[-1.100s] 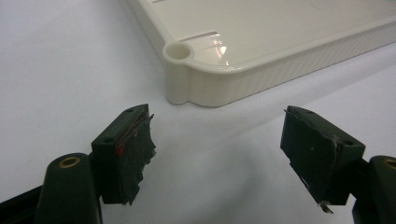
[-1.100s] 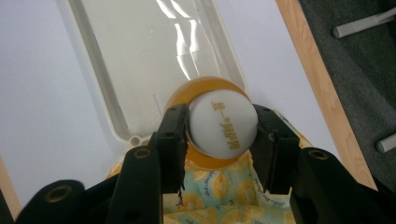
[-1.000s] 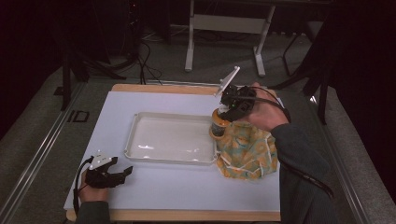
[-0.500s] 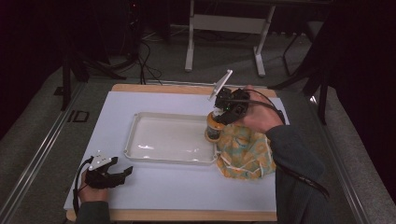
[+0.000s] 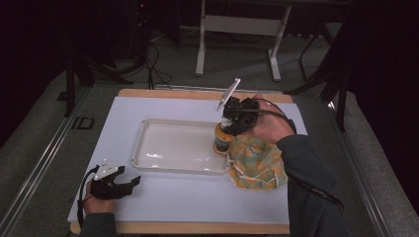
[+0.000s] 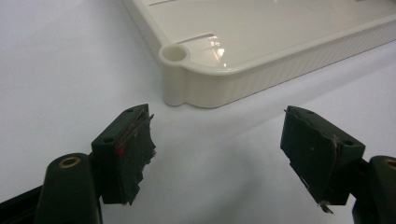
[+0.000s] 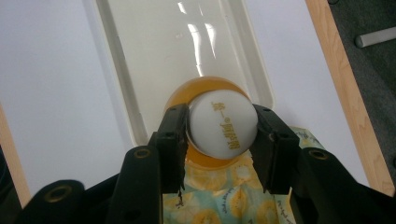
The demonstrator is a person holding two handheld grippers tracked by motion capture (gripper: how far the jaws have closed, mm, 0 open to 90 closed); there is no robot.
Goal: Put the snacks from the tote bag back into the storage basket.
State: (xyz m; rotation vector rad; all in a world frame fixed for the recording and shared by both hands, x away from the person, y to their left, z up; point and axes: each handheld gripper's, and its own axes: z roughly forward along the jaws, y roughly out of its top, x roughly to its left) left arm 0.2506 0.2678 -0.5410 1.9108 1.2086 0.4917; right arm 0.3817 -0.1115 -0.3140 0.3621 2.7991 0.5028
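Note:
My right gripper (image 7: 219, 135) is shut on the white cap of an orange bottle (image 7: 223, 126), which hangs upright over the right end of the cream tray (image 7: 116, 70). In the high view the bottle (image 5: 222, 139) sits at the tray's right rim (image 5: 173, 168), under the right gripper (image 5: 237, 121). A yellow and teal patterned cloth bag (image 5: 257, 162) lies just right of the tray, below the right hand. My left gripper (image 5: 121, 185) rests open on the white mat near the front left; its jaws stand wide apart with nothing between them (image 6: 217, 144), facing the tray's corner (image 6: 177, 56).
A white mat (image 5: 163, 197) covers the wooden table, whose edge (image 5: 188, 228) shows at the front. Dark floor, cables and a stand's legs (image 5: 237, 29) lie beyond the far edge.
The right gripper with the bottle has shifted slightly left, from beside the bag toward the tray's right rim. The left gripper has stayed put.

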